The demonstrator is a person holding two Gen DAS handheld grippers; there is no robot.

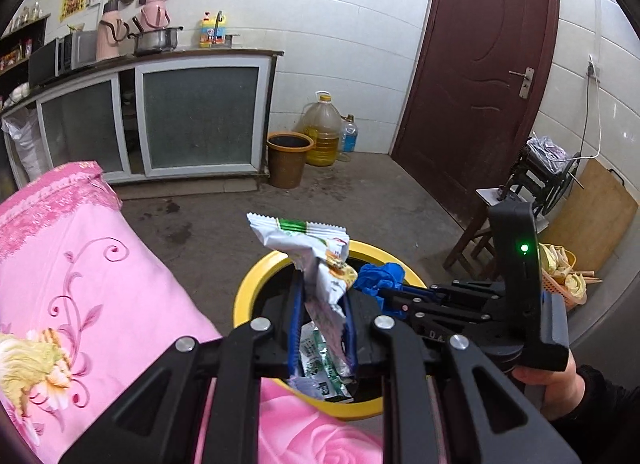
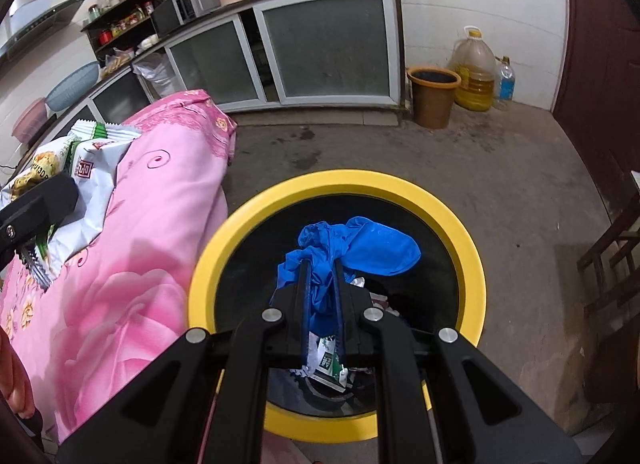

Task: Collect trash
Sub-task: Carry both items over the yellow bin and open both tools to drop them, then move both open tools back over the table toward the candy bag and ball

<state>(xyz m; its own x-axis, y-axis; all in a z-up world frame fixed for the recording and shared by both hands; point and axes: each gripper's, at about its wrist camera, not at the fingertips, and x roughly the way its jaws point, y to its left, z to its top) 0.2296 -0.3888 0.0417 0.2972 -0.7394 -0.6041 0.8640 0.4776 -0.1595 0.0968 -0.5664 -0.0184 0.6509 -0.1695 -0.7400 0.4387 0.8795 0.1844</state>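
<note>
Fingers of both grippers are clamped on trash above the round black bin with the yellow plastic rim (image 2: 472, 248). We see the left gripper (image 1: 322, 320) pinching a crumpled white snack wrapper with green stripes (image 1: 320, 260), its top standing upright above the blue finger pads. We see the right gripper (image 2: 320, 300) pinching a crumpled blue plastic glove (image 2: 360, 244), which hangs inside the rim line over the bin opening. More wrappers lie at the bottom of the bin.

We judge the step in hand to be the drop: both pieces are already carried to the bin and only release remains. The next move calls for opening the right fingers first, since the glove sits squarely over the opening. The left wrapper hangs near the rim edge beside the pink floral quilt (image 1: 100, 284), so we would shift it toward the bin centre before letting go.

Printing on the wrapper shows a red square with characters and a partial string, possibly "130", in the right wrist view; we cannot read a brand name
</note>
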